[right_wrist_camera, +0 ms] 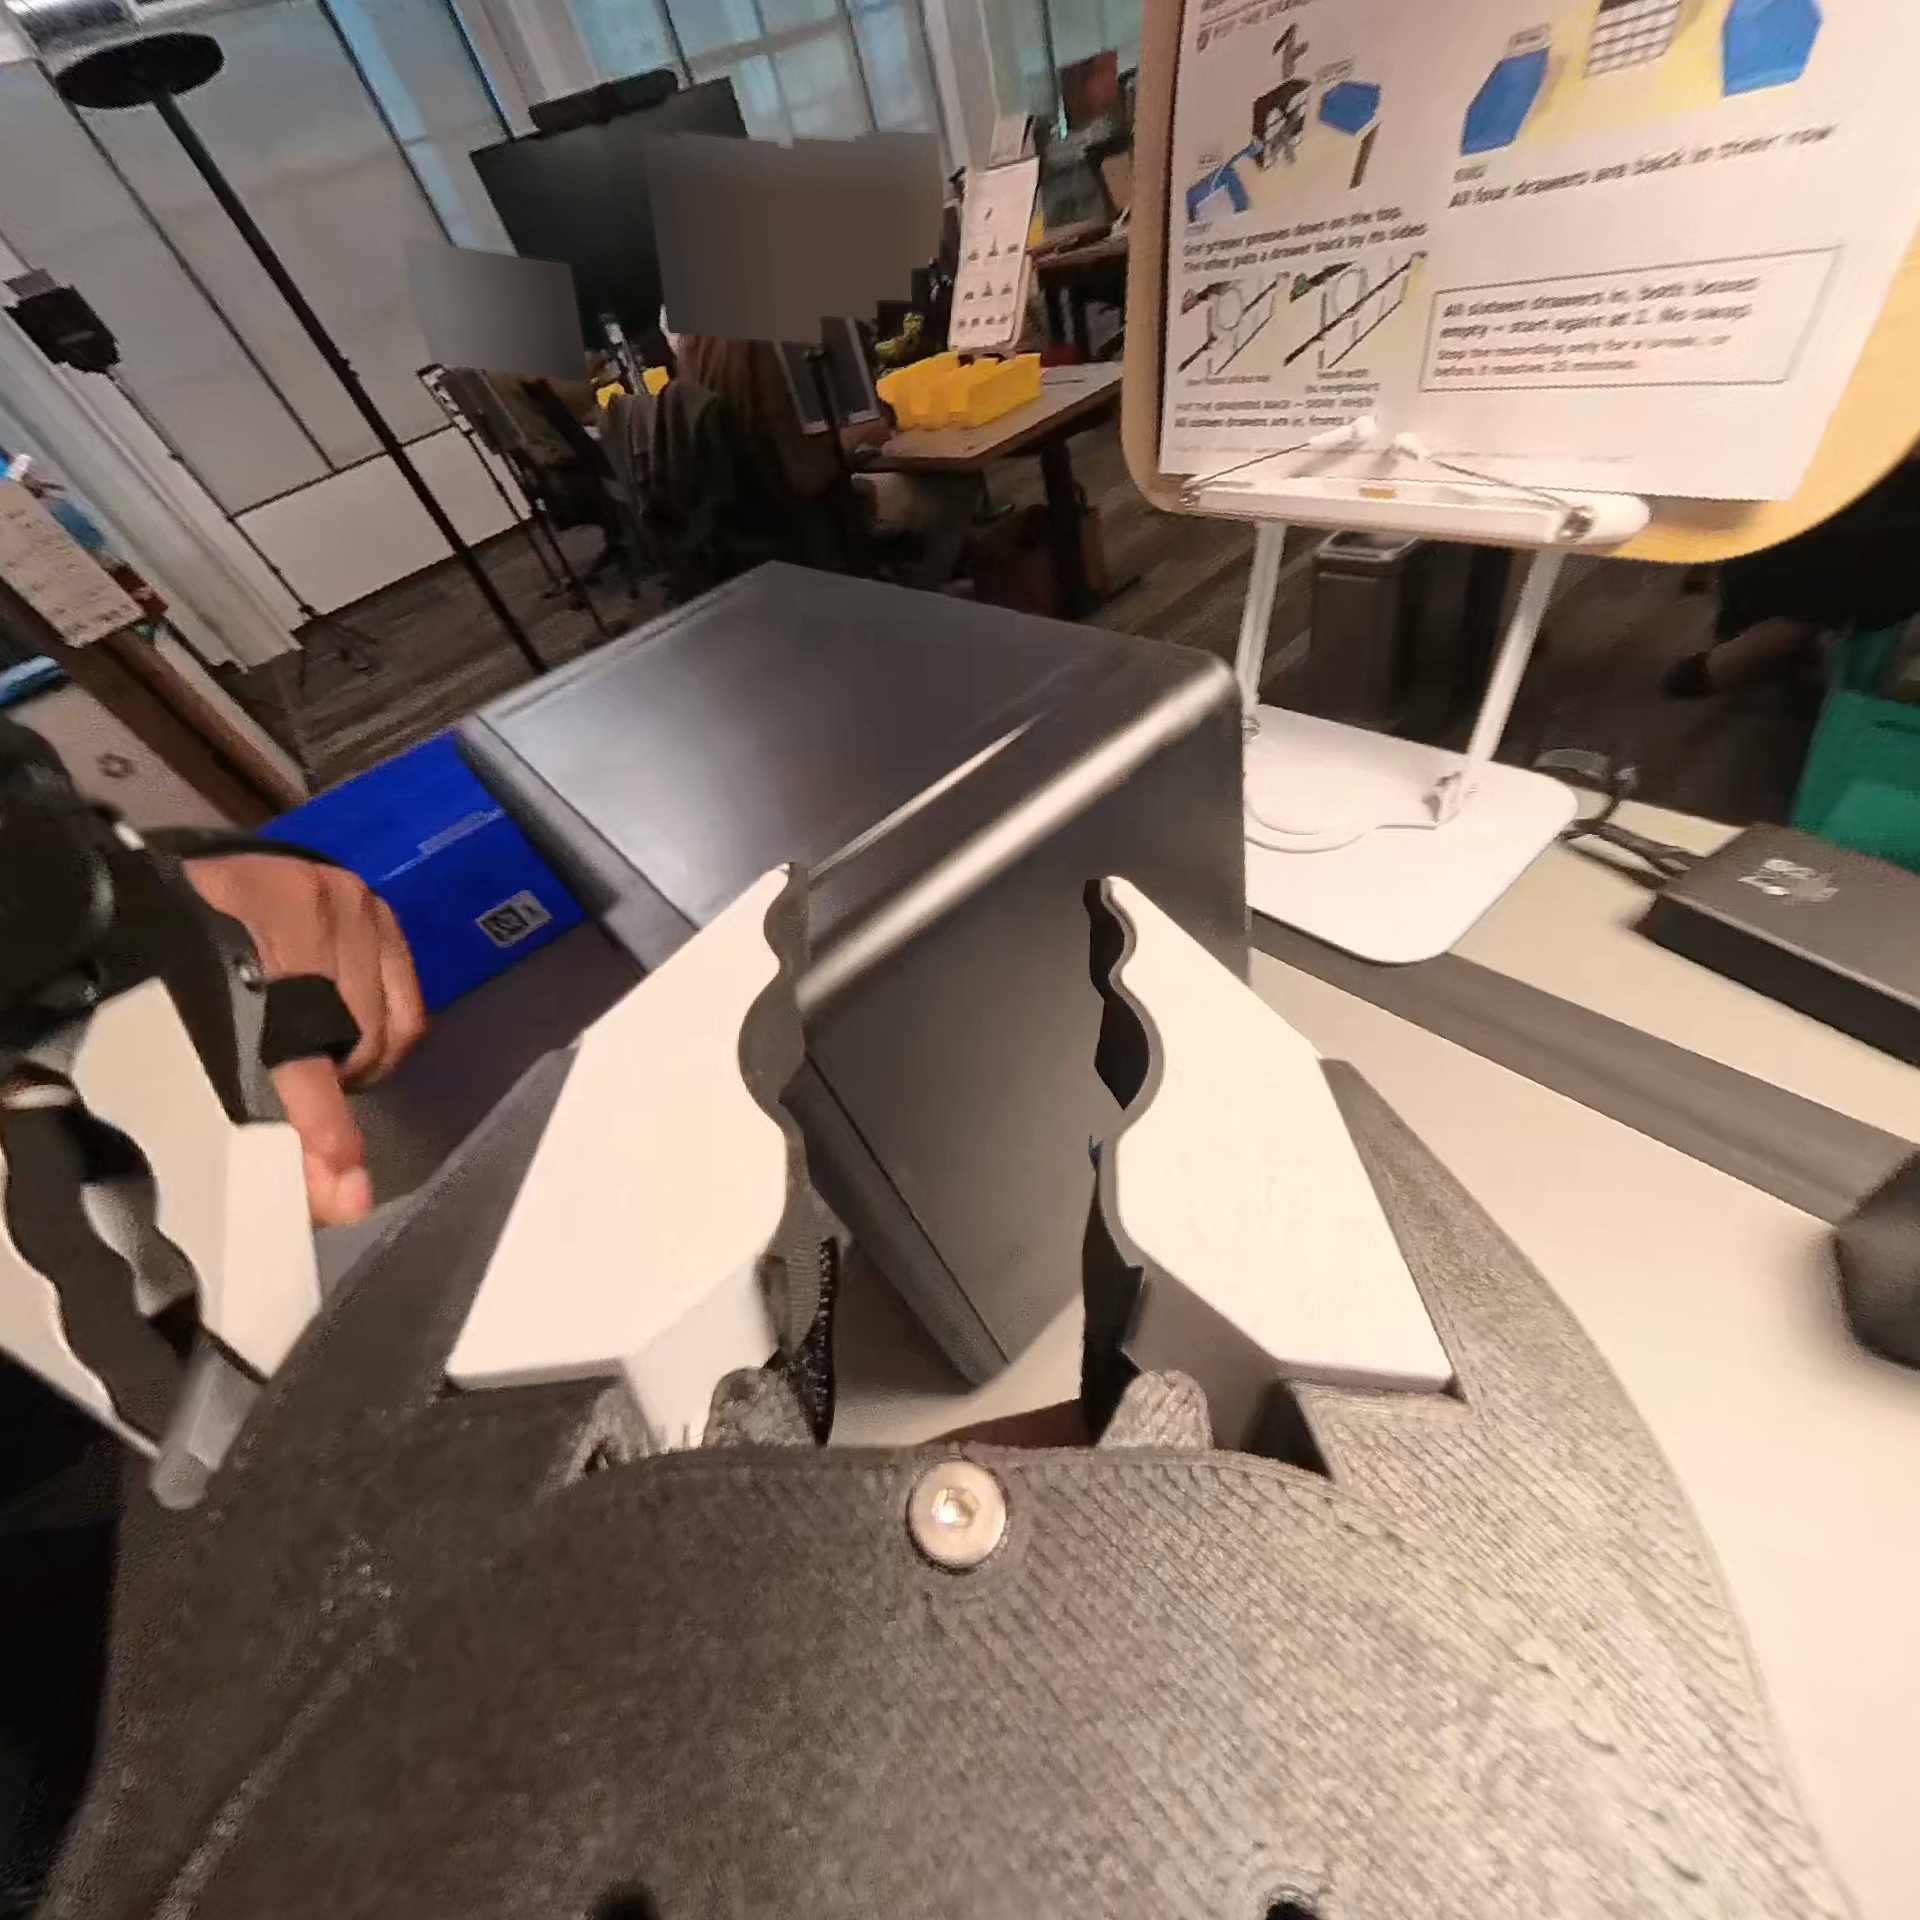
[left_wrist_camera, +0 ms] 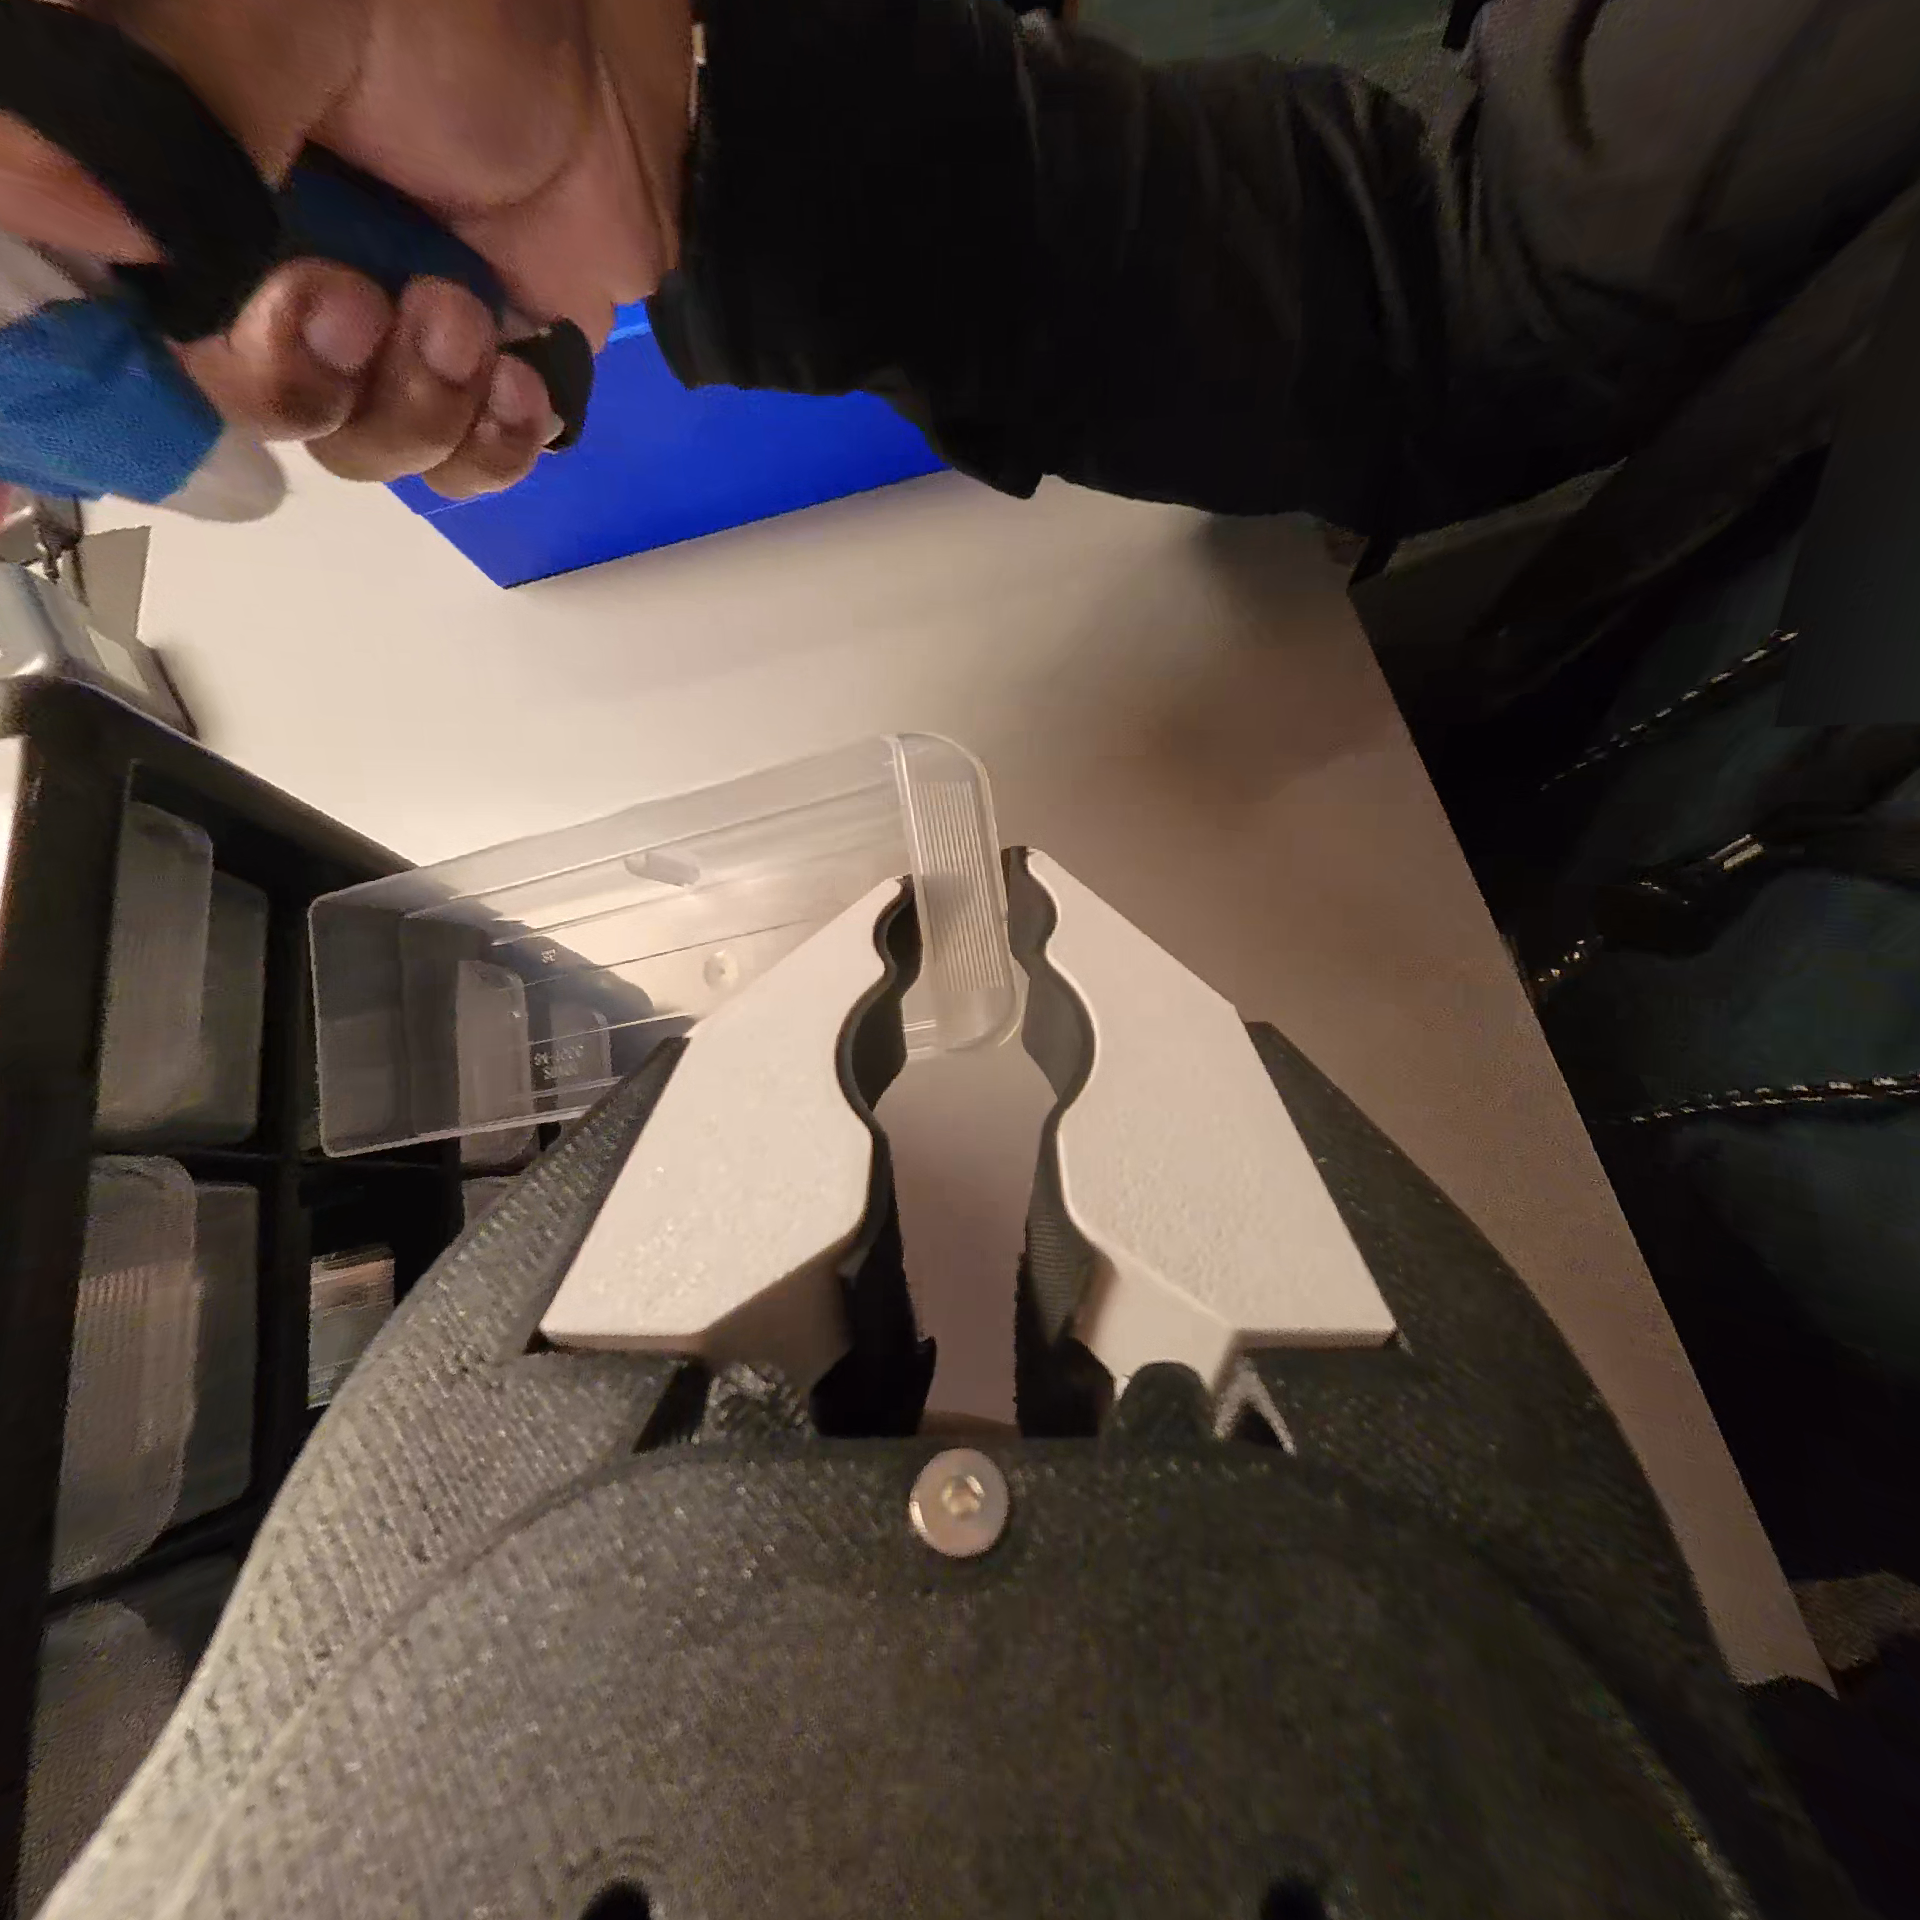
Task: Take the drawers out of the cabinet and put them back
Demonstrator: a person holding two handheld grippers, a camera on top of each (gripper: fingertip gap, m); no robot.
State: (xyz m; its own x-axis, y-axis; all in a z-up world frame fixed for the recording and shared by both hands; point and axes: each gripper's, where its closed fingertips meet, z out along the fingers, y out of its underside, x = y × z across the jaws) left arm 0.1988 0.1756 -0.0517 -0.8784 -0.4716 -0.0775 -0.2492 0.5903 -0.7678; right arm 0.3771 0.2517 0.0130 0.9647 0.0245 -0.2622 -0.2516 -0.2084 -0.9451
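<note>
My left gripper (left_wrist_camera: 961, 868) is shut on the ribbed front tab (left_wrist_camera: 956, 914) of a clear plastic drawer (left_wrist_camera: 623, 935). It holds the drawer above the white table (left_wrist_camera: 1143, 727). The drawer's far end points left towards the black cabinet (left_wrist_camera: 73, 790), which holds other clear drawers. My right gripper (right_wrist_camera: 945, 883) is open, with nothing between its pads, and hovers over the top corner of the black cabinet (right_wrist_camera: 831, 727). The left gripper (right_wrist_camera: 125, 1195) and an edge of the clear drawer (right_wrist_camera: 197, 1423) show at the left of the right wrist view.
A blue box (left_wrist_camera: 665, 468) lies on the table beyond the drawer; it also shows left of the cabinet in the right wrist view (right_wrist_camera: 416, 862). A white stand with an instruction sheet (right_wrist_camera: 1455, 260) and a flat black box (right_wrist_camera: 1787, 935) stand to the right. A person's hand (left_wrist_camera: 416, 312) holds the other gripper.
</note>
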